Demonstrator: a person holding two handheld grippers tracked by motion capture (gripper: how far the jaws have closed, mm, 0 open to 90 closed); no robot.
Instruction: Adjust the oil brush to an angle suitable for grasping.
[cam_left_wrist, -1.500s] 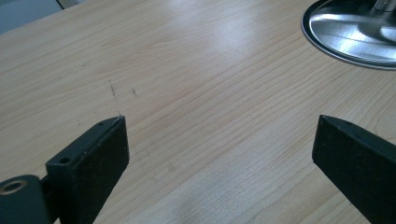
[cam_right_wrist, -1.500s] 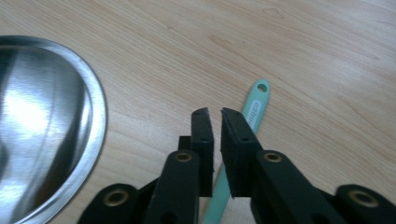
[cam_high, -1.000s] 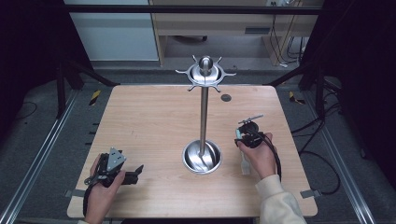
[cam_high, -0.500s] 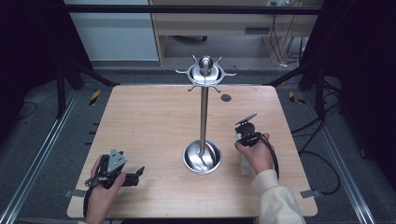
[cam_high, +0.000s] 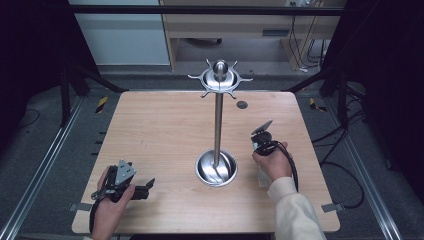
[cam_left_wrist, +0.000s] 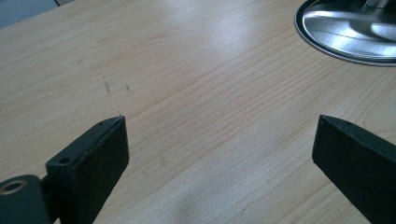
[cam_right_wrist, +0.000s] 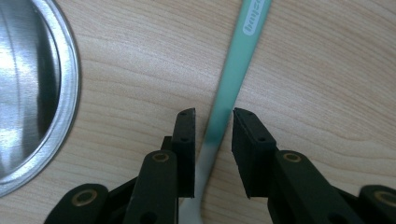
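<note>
**Right jaws straddling a green strip by the stand**

I see my right gripper (cam_right_wrist: 212, 122) low centre of its own view, jaws narrow with a pale green strip (cam_right_wrist: 232, 74) between them; gaps show on both sides, so not clamped. The strip runs to the top edge, white lettering near its upper end too blurred to read. The metal stand's base (cam_right_wrist: 28, 93) fills the left side. In the high view the stand (cam_high: 218, 115) rises mid-table (cam_high: 150, 130), right gripper (cam_high: 261, 137) just right of its base. My left gripper (cam_left_wrist: 219, 140) sits lower left, jaws wide over bare wood.
</note>
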